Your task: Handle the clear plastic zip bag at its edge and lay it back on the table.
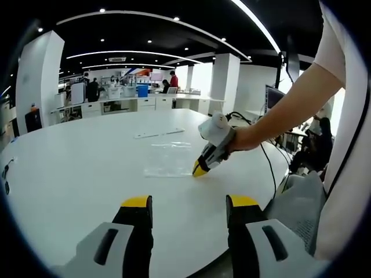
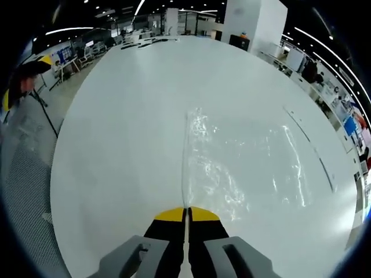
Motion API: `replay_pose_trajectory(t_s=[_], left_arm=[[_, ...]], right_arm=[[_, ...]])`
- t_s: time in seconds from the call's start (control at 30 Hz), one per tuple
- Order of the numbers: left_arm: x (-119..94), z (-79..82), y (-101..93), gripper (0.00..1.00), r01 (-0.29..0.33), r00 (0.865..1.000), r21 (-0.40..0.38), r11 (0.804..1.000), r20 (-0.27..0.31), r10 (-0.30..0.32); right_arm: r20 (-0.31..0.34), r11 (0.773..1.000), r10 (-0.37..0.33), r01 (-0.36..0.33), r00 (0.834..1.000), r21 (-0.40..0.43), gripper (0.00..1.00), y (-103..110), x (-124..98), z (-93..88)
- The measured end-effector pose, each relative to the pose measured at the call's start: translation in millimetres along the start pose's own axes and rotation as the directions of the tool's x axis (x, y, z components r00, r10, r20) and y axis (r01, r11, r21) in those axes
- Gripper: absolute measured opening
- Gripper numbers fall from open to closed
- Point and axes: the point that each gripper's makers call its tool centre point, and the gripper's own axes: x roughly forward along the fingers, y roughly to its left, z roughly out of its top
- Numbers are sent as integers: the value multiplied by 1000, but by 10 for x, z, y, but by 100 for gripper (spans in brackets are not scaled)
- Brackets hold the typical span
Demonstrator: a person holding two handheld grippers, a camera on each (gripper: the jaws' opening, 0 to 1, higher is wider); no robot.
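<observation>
The clear plastic zip bag (image 1: 167, 157) lies flat on the white round table (image 1: 81, 174). In the left gripper view, a hand holds my right gripper (image 1: 199, 169) down at the bag's near right corner. In the right gripper view, the bag (image 2: 243, 162) spreads ahead and to the right. Its left edge runs straight into my right gripper (image 2: 186, 213), whose yellow-tipped jaws are shut on it. My left gripper (image 1: 190, 202) hovers open over the table's near side, short of the bag, with nothing between its jaws.
Thin flat strips (image 1: 159, 134) lie on the table beyond the bag. A black cable (image 1: 268, 165) hangs off the table's right edge by a grey chair (image 1: 295, 202). Desks, pillars and people stand far behind.
</observation>
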Motion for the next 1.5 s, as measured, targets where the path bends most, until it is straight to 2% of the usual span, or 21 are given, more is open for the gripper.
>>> replay_pose_trajectory(t_s=[0.3,0.57,0.73,0.93,1.2,1.5], left_arm=[[4,32,-33,49,6,1000,10,1000,5,-6],[15,118,-119,49,28,1000,43,999,12,-28],[-2,184,-104,49,35,999,67,997,19,-36],[-3,345,-58,48,44,998,119,992,31,-48],[41,622,-86,45,80,995,231,970,34,-90],[94,922,-22,42,100,992,281,955,41,-116]], right_arm=[[16,999,-2,3,1000,-35,0,37,-157,28],[36,999,27,-26,999,-43,0,130,-472,117],[60,996,48,-43,997,-79,0,219,-745,198],[95,993,57,-47,994,-110,0,289,-1102,310],[139,986,32,-9,990,-166,0,379,-1566,437],[187,984,30,4,982,-178,0,497,-1986,511]])
